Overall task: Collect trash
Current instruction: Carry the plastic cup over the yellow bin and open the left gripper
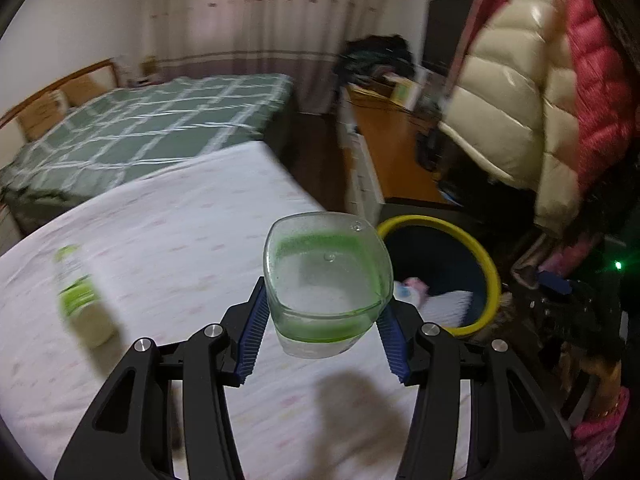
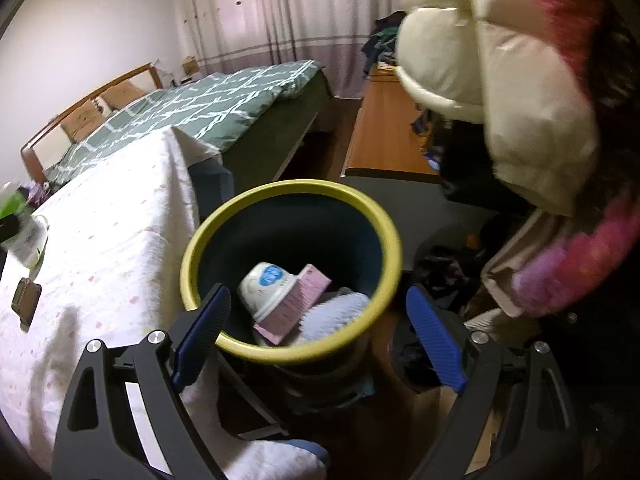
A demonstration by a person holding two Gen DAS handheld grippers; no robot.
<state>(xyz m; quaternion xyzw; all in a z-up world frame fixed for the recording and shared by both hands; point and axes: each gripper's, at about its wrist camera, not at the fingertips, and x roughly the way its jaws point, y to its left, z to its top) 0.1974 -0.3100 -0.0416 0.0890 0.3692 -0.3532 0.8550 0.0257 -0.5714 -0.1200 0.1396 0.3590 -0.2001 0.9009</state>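
Cup (image 1: 328, 284) clamped between left fingers (image 1: 254, 332), above table (image 1: 160, 240).

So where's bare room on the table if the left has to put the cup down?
The left gripper holds the cup. Bare tablecloth lies between the bottle and the bin-side edge. The bottle's side is taken. The bin already holds a tub and a pink box, its far half open.

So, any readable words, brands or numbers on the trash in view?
None can be read.
Green-and-white bottle on the table: label blurred.
White cup in the bin: blue label, too blurred.
Pink box beside it: print too small.
Clear cup in the left gripper: no text visible.
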